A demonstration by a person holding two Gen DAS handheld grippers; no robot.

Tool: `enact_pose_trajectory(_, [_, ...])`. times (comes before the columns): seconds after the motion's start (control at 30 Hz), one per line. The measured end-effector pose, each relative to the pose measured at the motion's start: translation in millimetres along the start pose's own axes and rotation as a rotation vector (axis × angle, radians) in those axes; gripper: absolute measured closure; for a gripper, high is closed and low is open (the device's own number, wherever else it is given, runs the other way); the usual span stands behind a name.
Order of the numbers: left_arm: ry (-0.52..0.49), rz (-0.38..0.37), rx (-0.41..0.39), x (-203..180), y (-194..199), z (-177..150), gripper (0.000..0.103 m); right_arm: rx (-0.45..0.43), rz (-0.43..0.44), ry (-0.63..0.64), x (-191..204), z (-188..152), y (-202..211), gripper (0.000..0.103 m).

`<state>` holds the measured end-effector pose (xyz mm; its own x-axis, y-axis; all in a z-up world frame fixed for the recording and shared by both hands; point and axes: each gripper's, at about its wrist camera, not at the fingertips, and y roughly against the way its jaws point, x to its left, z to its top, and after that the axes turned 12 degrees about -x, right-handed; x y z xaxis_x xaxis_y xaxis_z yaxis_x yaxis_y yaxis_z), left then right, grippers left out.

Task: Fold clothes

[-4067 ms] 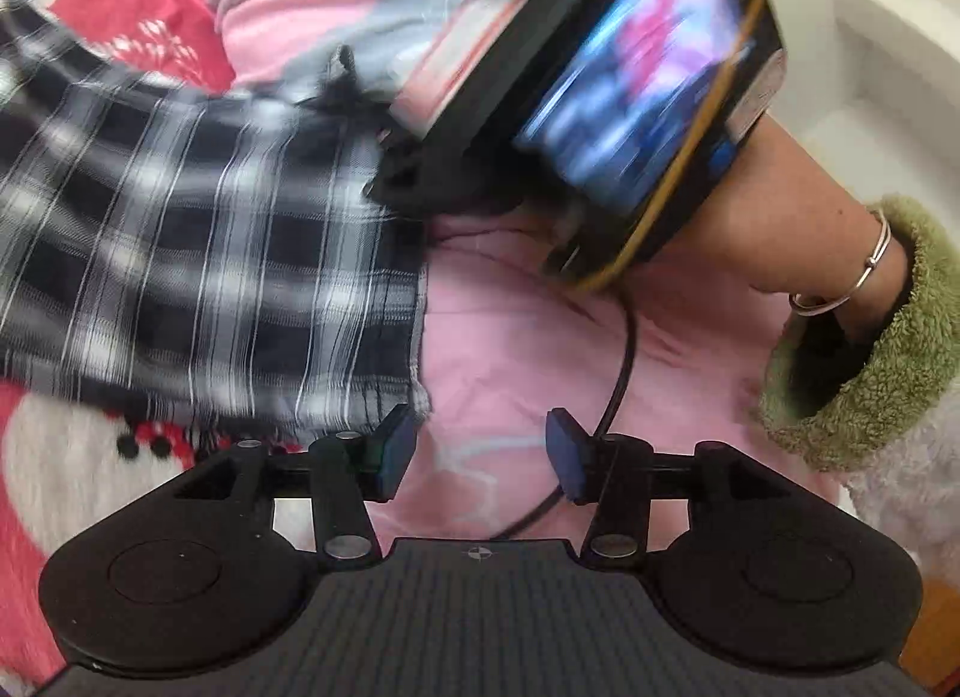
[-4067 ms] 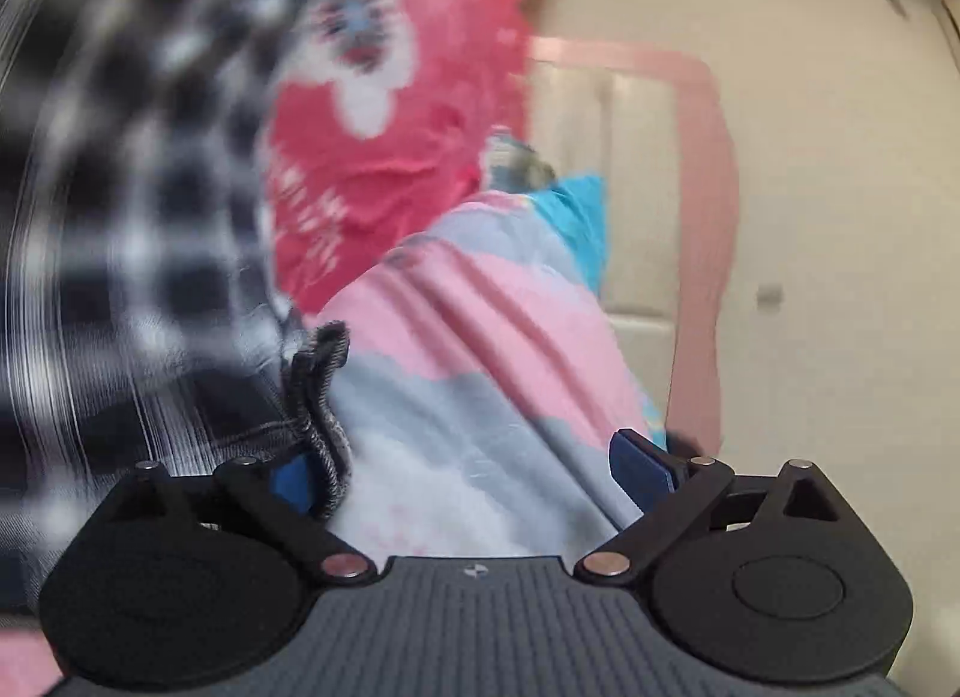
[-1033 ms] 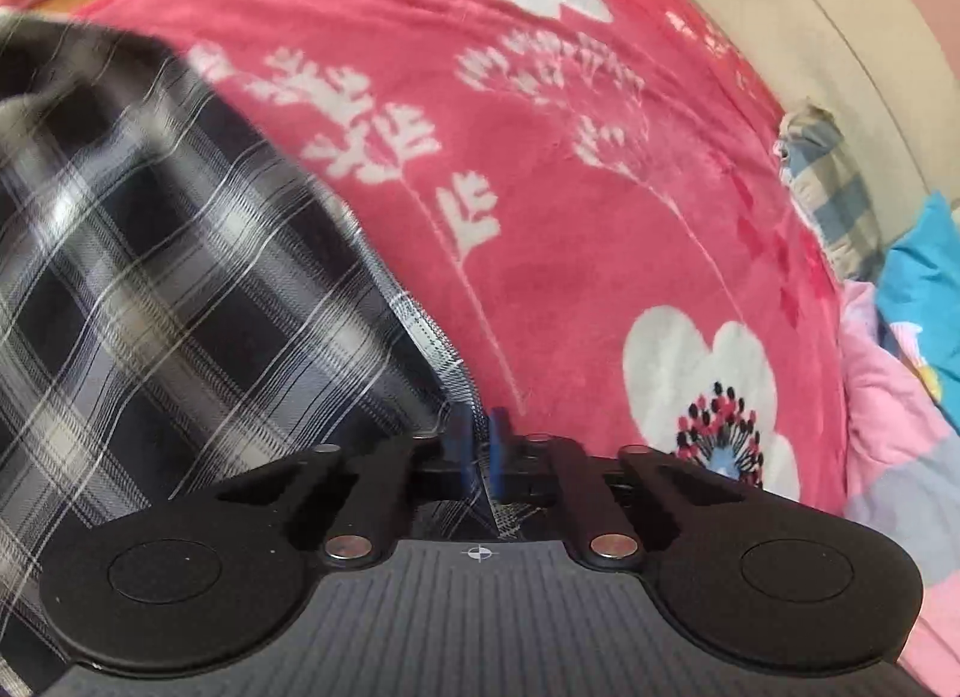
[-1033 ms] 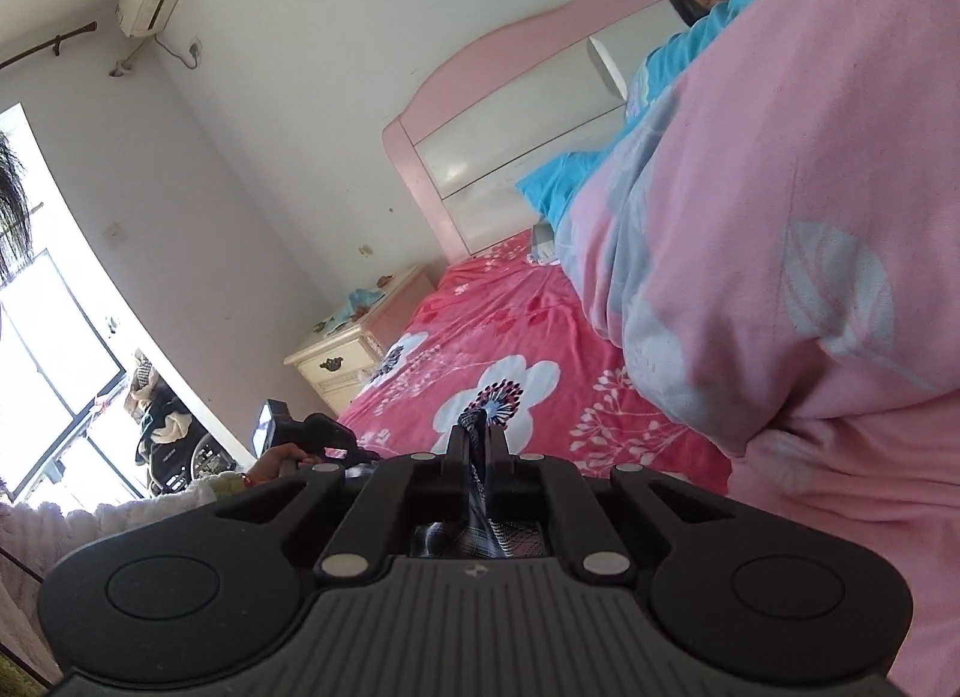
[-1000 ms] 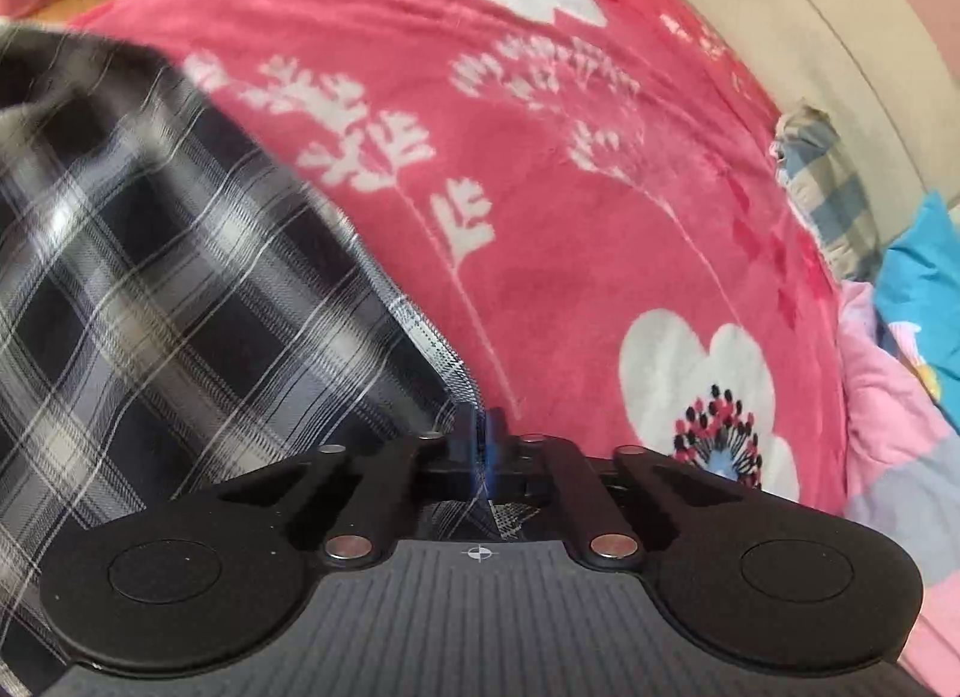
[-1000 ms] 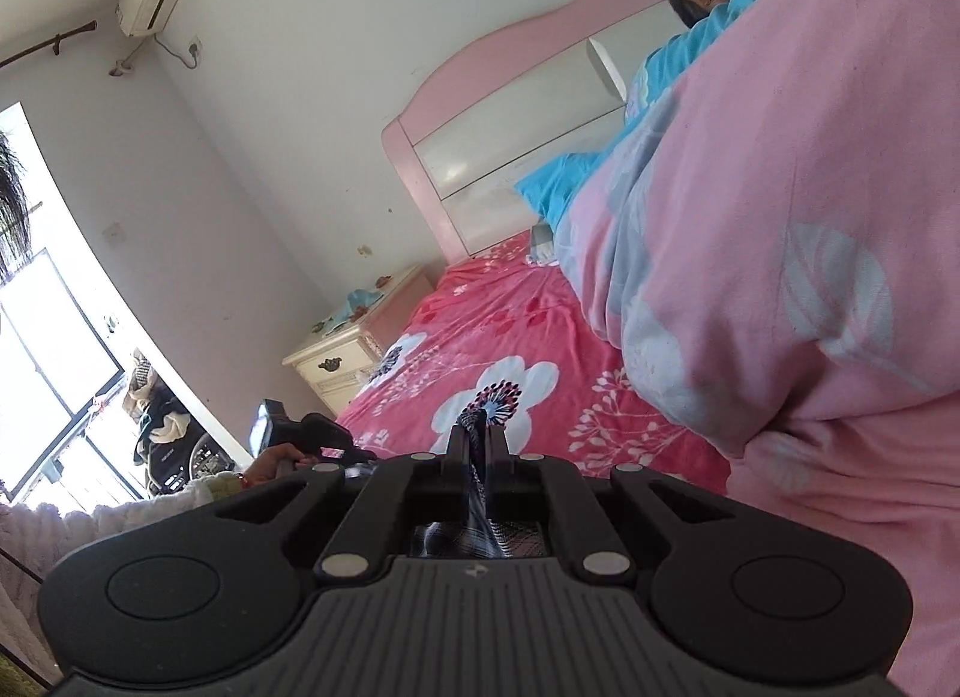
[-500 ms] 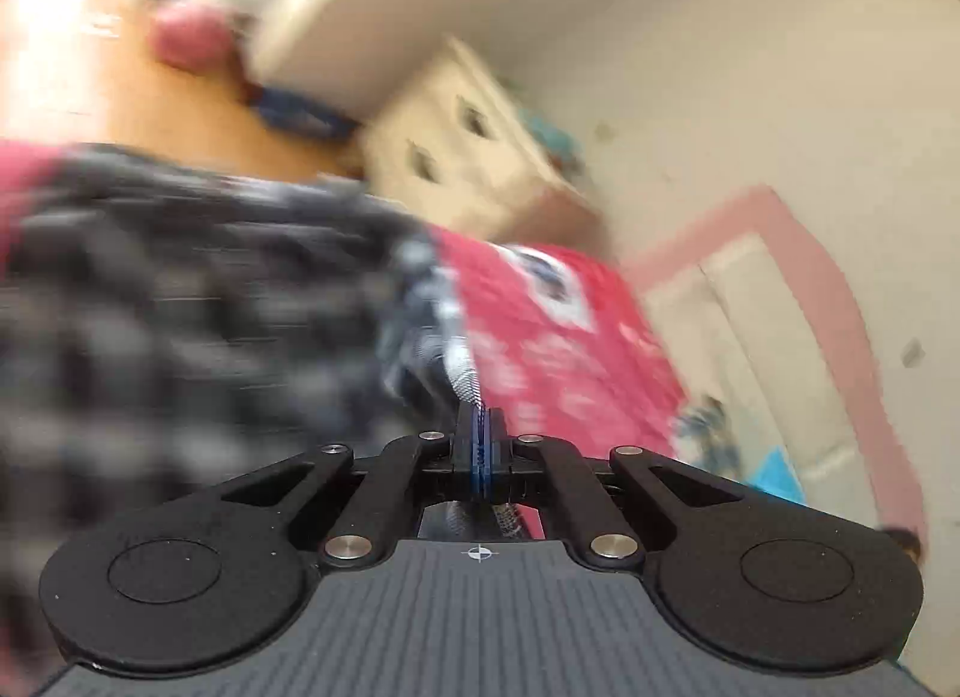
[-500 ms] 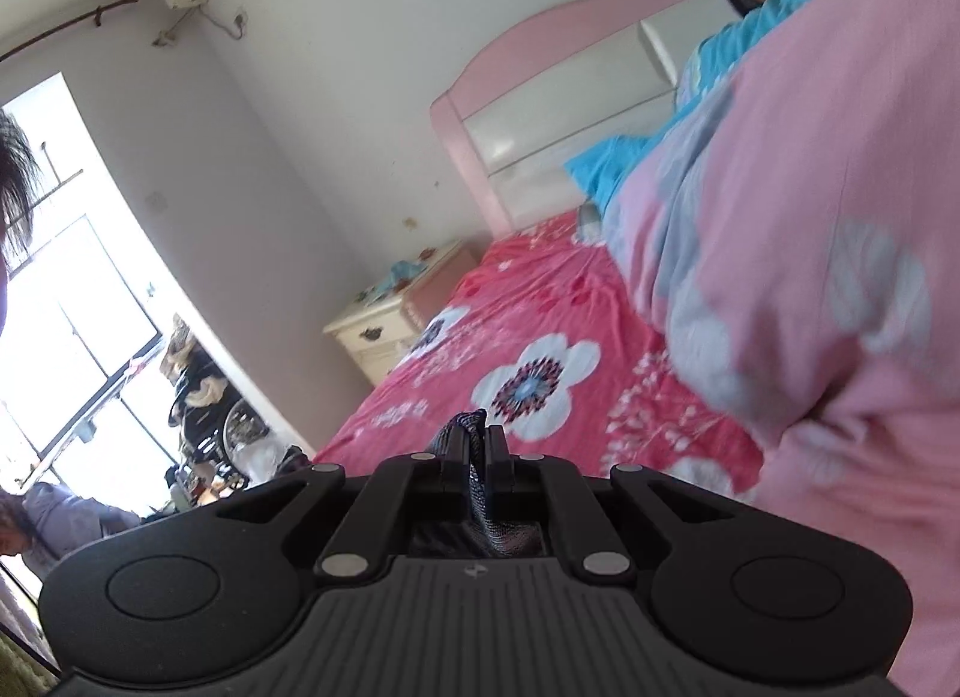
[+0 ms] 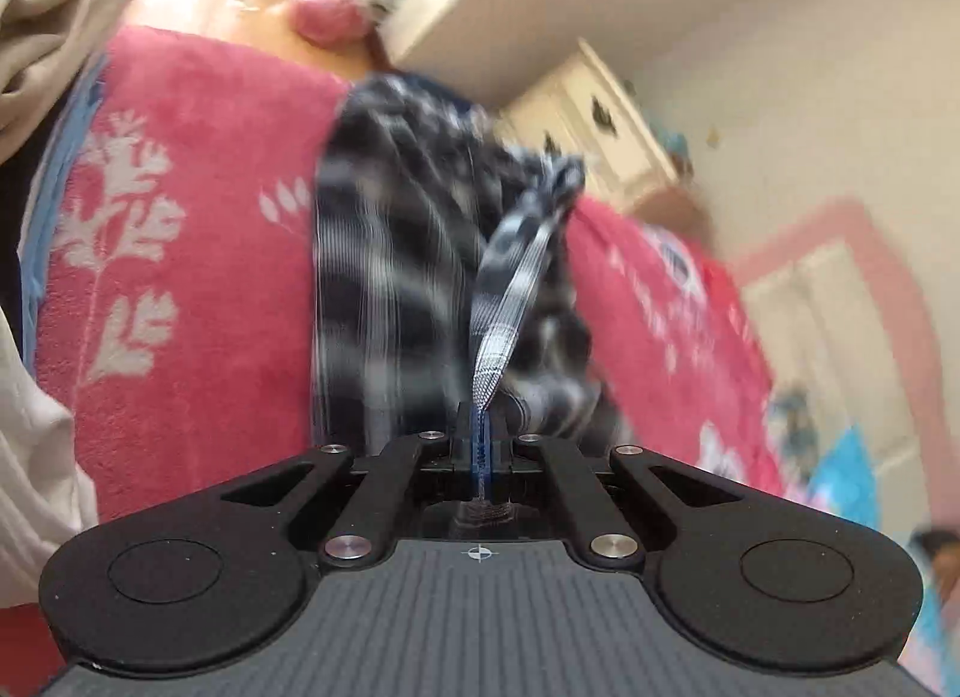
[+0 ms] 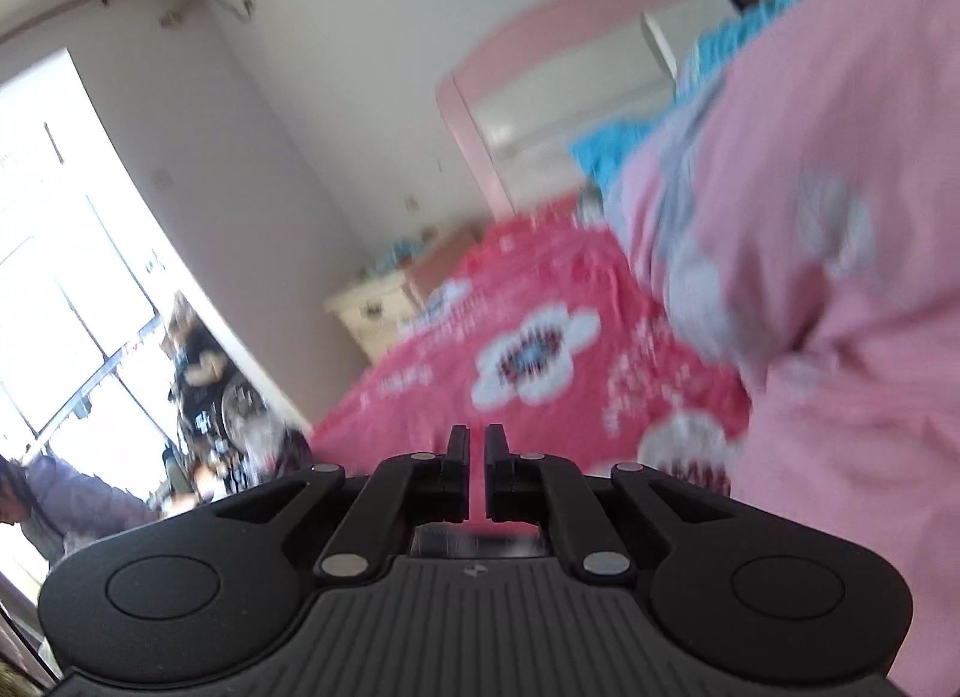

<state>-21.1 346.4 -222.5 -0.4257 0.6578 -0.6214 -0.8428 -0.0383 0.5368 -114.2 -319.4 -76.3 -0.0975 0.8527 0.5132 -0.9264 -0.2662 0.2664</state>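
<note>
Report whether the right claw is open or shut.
Open: the right claw shows a narrow gap with only red blanket behind it, nothing gripped.

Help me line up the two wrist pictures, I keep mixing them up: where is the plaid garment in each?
Left wrist view: the plaid garment fills the centre, draped over the red floral blanket, one edge pinched in the shut left gripper.
Right wrist view: not in it; the right gripper stands slightly apart, nothing between its fingers.
Shared landmark: the cream nightstand beside the bed.
</note>
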Motion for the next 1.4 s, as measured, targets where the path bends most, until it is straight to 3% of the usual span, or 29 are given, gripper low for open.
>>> enact_pose_trajectory(0.07, [-0.091, 0.047, 0.052, 2.8, -5.9, -8.9, 0.101, 0.050, 0.005, 0.046, 9.9, -7.7, -8.9, 0.088])
enact_pose_trajectory(0.13, [-0.150, 0.042, 0.052, 2.1, -0.2, -10.7, 0.086, 0.095, 0.044, 0.113, 27.8, -16.6, -24.0, 0.077])
enact_pose_trajectory(0.2, [-0.202, 0.027, 0.012, -2.2, 11.0, -7.9, 0.066, 0.145, 0.116, 0.187, 54.1, -29.1, -46.4, 0.067])
enact_pose_trajectory(0.3, [-0.301, 0.005, -0.045, -20.2, 17.3, 4.9, 0.058, 0.232, 0.251, 0.301, 109.1, -60.7, -96.3, 0.059])
enact_pose_trajectory(0.4, [-0.389, 0.018, -0.044, -48.1, 3.7, 25.2, 0.047, 0.288, 0.377, 0.363, 158.4, -99.4, -150.9, 0.046])
enact_pose_trajectory(0.5, [-0.450, 0.057, -0.060, -64.3, -16.8, 38.0, 0.047, 0.323, 0.426, 0.381, 190.2, -125.0, -199.5, 0.043])
enact_pose_trajectory(0.6, [-0.444, 0.080, -0.046, -69.8, -32.7, 42.0, 0.047, 0.334, 0.407, 0.362, 203.1, -121.1, -235.2, 0.032])
enact_pose_trajectory(0.7, [-0.387, 0.049, -0.025, -68.9, -35.4, 45.2, 0.047, 0.296, 0.395, 0.385, 205.8, -93.1, -250.4, 0.019])
enact_pose_trajectory(0.83, [-0.306, 0.028, 0.012, -75.2, -22.8, 53.3, 0.047, 0.236, 0.335, 0.458, 212.2, -34.4, -240.5, 0.000])
enact_pose_trajectory(0.97, [-0.283, 0.027, 0.030, -108.9, 5.8, 70.5, 0.047, 0.214, 0.235, 0.464, 214.6, 36.4, -210.2, 0.000])
enact_pose_trajectory(1.1, [-0.277, 0.041, 0.055, -156.2, 46.4, 94.4, 0.046, 0.221, 0.182, 0.360, 199.9, 105.3, -186.1, 0.000])
enact_pose_trajectory(1.2, [-0.350, 0.123, 0.019, -196.2, 85.9, 116.2, 0.046, 0.229, 0.178, 0.264, 180.9, 152.8, -172.0, 0.000])
enact_pose_trajectory(1.27, [-0.382, 0.188, -0.036, -220.7, 121.4, 129.9, 0.046, 0.251, 0.155, 0.265, 172.4, 178.8, -165.7, 0.000])
enact_pose_trajectory(1.4, [-0.250, 0.304, -0.171, -252.0, 219.4, 160.8, 0.046, 0.248, 0.190, 0.283, 161.6, 227.9, -155.2, 0.000])
